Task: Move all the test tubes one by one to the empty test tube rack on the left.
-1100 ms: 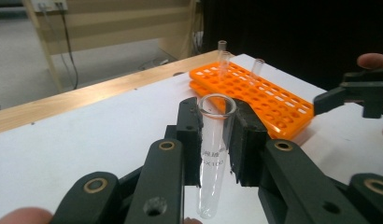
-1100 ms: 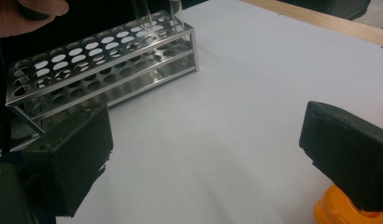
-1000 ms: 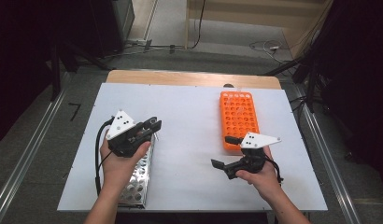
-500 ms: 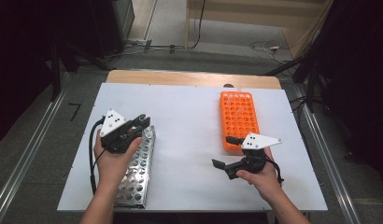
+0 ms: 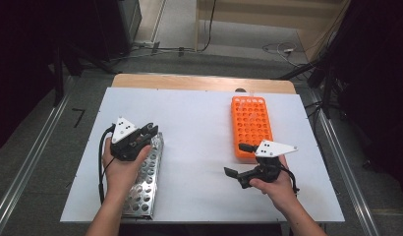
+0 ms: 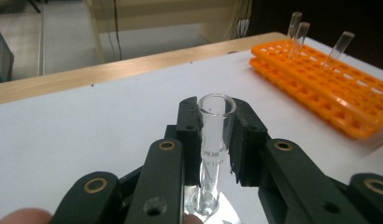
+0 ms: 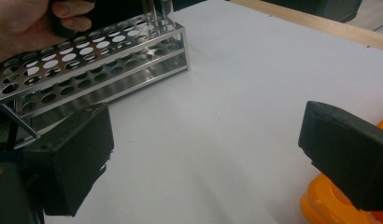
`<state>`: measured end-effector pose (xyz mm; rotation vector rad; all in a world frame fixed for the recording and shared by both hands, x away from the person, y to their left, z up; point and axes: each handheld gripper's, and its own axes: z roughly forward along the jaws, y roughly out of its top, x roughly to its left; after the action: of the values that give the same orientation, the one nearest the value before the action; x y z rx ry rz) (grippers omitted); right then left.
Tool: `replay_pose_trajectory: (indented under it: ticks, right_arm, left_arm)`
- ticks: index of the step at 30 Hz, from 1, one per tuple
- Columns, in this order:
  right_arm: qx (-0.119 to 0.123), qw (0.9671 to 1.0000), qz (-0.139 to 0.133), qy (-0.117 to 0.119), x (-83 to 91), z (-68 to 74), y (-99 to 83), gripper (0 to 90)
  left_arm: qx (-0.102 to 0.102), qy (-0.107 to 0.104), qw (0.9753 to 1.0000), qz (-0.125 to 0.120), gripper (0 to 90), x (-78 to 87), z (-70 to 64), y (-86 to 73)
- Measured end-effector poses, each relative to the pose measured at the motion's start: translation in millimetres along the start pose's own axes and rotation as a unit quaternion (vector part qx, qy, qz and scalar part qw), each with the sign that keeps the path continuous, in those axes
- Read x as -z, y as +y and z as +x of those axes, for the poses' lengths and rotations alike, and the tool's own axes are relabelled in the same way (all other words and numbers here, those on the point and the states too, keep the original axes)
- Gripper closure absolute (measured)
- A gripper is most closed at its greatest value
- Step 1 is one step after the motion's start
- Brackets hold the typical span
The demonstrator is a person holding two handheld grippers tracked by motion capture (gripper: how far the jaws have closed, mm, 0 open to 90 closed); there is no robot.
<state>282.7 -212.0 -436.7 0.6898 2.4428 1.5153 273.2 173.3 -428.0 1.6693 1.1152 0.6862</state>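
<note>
High view first: a white table (image 5: 199, 128) holds two racks. The metal rack (image 5: 143, 179) lies at the left, full of round holes. The orange rack (image 5: 251, 125) lies at the right, near the far side. The left gripper (image 5: 149, 131) sits over the far end of the metal rack, held by the left hand (image 5: 122, 164). The right gripper (image 5: 238, 160) is held low over the bare table, just beside the near end of the orange rack. Its two black jaws stand wide apart with nothing between them. The right hand (image 5: 275, 189) holds it from behind.

Left gripper view: the two black jaws are squeezed against a clear glass tube (image 6: 213, 149). The tube stands upright between them, with its open round mouth at the top. Its bottom end goes down toward a shiny bit of the metal rack (image 6: 227, 212). I cannot tell if it touches the rack. Small grey letters are printed on the glass. Far off at the right lies the orange rack (image 6: 329, 88), and three more clear tubes (image 6: 299, 35) stand in it, a little tilted.

Right gripper view: the two black jaws are far apart and hold nothing. White table (image 7: 236, 93) shows between them. The metal rack (image 7: 91, 70) lies at the upper left, with the left hand (image 7: 31, 23) above it. Clear glass (image 7: 154, 14) stands at the far end of that rack. A bit of the orange rack (image 7: 329, 207) shows at the bottom right.
</note>
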Motion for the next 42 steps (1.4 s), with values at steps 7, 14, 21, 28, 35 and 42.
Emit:
replay_pose_trajectory:
  ticks: [7,14,21,28,35,42]
  right_arm:
    - [0.000,1.0000,-0.002,-0.001,-0.4,-0.2,-0.4,2.3]
    - [0.001,1.0000,-0.002,-0.003,0.1,-0.1,-0.5,2.6]
    - [0.000,1.0000,-0.003,-0.006,1.6,-2.1,-0.8,2.7]
    - [-0.001,0.9999,-0.005,-0.010,2.9,-4.0,-1.2,3.1]
    - [-0.005,0.9998,-0.008,-0.015,4.4,-6.3,-1.4,3.7]
    - [-0.011,0.9995,-0.010,-0.028,6.4,-14.6,-1.6,4.4]
  left_arm:
    - [0.001,0.008,0.9997,0.023,76.1,-4.5,-0.6,-2.1]
    - [0.002,0.013,0.9991,0.041,75.8,-6.7,-2.3,-3.5]
    - [-0.006,0.017,0.9978,0.064,75.2,-8.8,-4.6,-4.2]
    - [0.003,0.018,0.9983,0.055,68.8,-5.1,-3.1,-3.2]
    - [0.018,-0.008,0.9994,0.029,54.4,5.3,-4.1,1.0]
    - [0.023,-0.047,0.9986,0.012,28.0,12.1,-10.8,3.6]
